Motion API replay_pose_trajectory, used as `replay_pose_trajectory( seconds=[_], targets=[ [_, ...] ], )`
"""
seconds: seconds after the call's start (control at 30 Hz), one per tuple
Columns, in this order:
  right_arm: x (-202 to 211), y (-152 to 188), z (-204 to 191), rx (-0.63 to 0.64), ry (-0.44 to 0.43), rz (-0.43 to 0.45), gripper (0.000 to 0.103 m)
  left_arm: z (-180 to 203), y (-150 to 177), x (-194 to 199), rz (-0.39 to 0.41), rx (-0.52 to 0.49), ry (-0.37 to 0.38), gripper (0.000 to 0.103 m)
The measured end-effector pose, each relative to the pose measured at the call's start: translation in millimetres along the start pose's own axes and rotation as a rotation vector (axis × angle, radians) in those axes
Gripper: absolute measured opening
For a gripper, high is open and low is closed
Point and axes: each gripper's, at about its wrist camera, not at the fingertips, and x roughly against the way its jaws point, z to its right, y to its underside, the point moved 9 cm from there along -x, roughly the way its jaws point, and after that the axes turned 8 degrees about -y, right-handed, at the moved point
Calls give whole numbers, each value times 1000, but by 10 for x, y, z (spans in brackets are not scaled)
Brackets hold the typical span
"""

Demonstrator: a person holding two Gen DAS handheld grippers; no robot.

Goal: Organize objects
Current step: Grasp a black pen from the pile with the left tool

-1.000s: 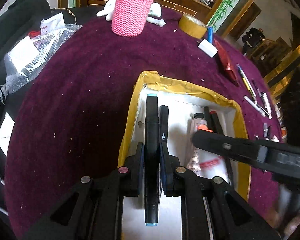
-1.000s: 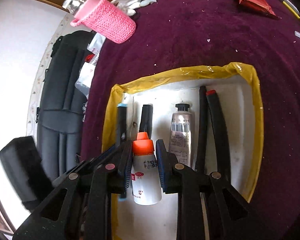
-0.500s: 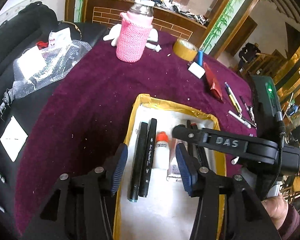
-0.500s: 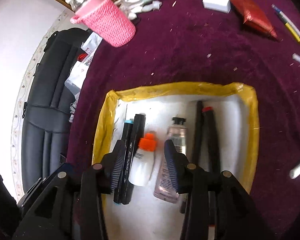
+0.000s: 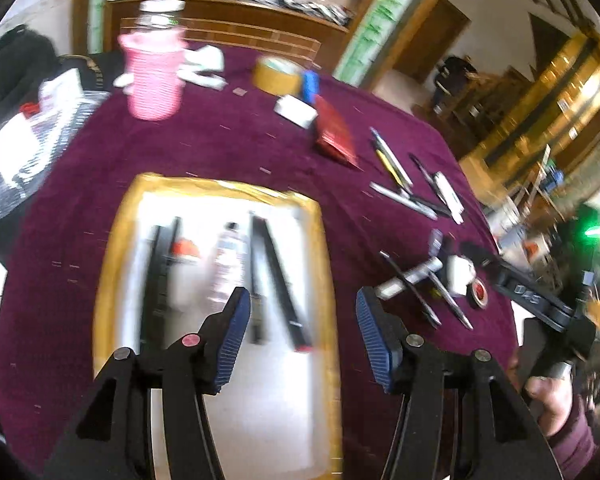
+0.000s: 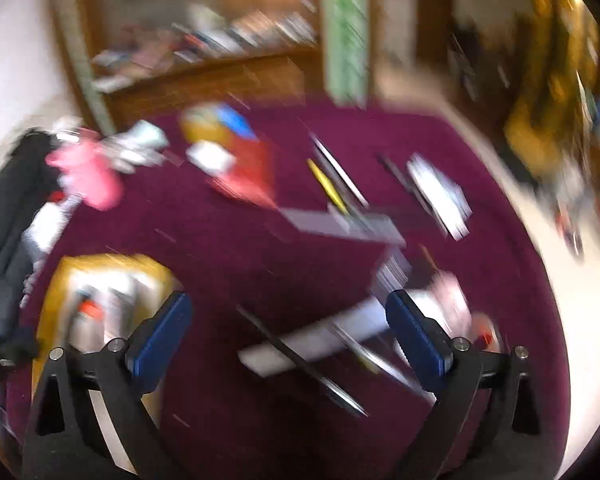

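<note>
1. The left gripper (image 5: 302, 330) is hanging above the near right part of the yellow-rimmed tray (image 5: 328, 280); its jaws are opening, the blue pads standing well apart with nothing between them.
2. The right gripper (image 6: 288, 340) is hanging over the purple tablecloth (image 6: 240, 248), to the right of the tray (image 6: 96, 262); its jaws are opening wide and gripping nothing. This view is heavily blurred.
3. The tray is lying on the cloth, and its white floor is holding items side by side: two black markers (image 5: 158, 268) at the left, a white bottle with an orange cap (image 5: 184, 264) next to them, a pale tube (image 5: 228, 264) beside that, and two more dark pens (image 5: 276, 280) at the right.
4. Loose objects are waiting on the cloth to the right of the tray: a white stick-like item (image 5: 410, 278) crossing thin dark pens (image 5: 416, 300), a small white block (image 5: 460, 274) and a small red roll (image 5: 479, 293). In the right wrist view some of this cluster is lying between and beyond the right gripper's pads; contact cannot be judged.
5. Farther back are lying more pens (image 5: 396, 168), a red packet (image 5: 336, 136), a white eraser-like block (image 5: 296, 110), a tape roll (image 5: 278, 76) and a pink knitted bottle sleeve (image 5: 154, 76).
6. A hand (image 5: 552, 404) in a maroon sleeve is holding the right gripper's handle at the right edge of the left wrist view.
</note>
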Motion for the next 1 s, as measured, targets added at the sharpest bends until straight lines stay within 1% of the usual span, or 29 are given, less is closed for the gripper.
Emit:
replay_pose_trajectory(
  seconds=[0.07, 0.13, 0.17, 0.27, 0.33, 0.47, 0.63, 0.73, 0.77, 0.8, 0.83, 0.87, 0.93, 0.97, 1.0],
  targets=[
    [-62, 246, 547, -166, -23, -66, 98, 272, 74, -97, -29, -33, 14, 49],
    [-53, 407, 872, -236, -10, -89, 98, 515, 147, -212, -52, -65, 16, 49],
    [-39, 514, 1059, -263, -6, -104, 98, 665, 188, -287, -63, -86, 20, 49],
    [14, 712, 1377, -297, 1, -133, 98, 1017, 270, -503, -84, -140, 10, 49],
    [70, 786, 1540, -301, -3, -151, 98, 1176, 305, -641, -103, -144, 0, 49],
    [118, 850, 1763, -280, -16, -166, 98, 1396, 367, -880, -139, -88, -20, 49],
    [193, 869, 1963, -244, -24, -165, 98, 1547, 377, -1185, -152, -29, -70, 48],
    [219, 874, 2056, -229, -36, -170, 98, 1619, 327, -1347, -127, -28, -125, 48],
    [226, 867, 2082, -223, -39, -172, 98, 1618, 324, -1419, -120, -41, -168, 48],
    [232, 857, 2101, -219, -45, -173, 98, 1608, 329, -1466, -117, -44, -189, 48],
    [235, 847, 2111, -215, -50, -173, 98, 1600, 355, -1521, -123, -41, -202, 48],
    [242, 834, 2112, -205, -59, -173, 98, 1609, 368, -1545, -107, -47, -213, 48],
    [252, 800, 2081, -174, -80, -170, 98, 1648, 385, -1539, -82, -109, -251, 33],
    [247, 783, 2055, -160, -90, -171, 98, 1677, 399, -1520, -70, -142, -246, 16],
    [242, 771, 2019, -145, -103, -172, 98, 1680, 420, -1509, -77, -148, -231, 5]
  ],
)
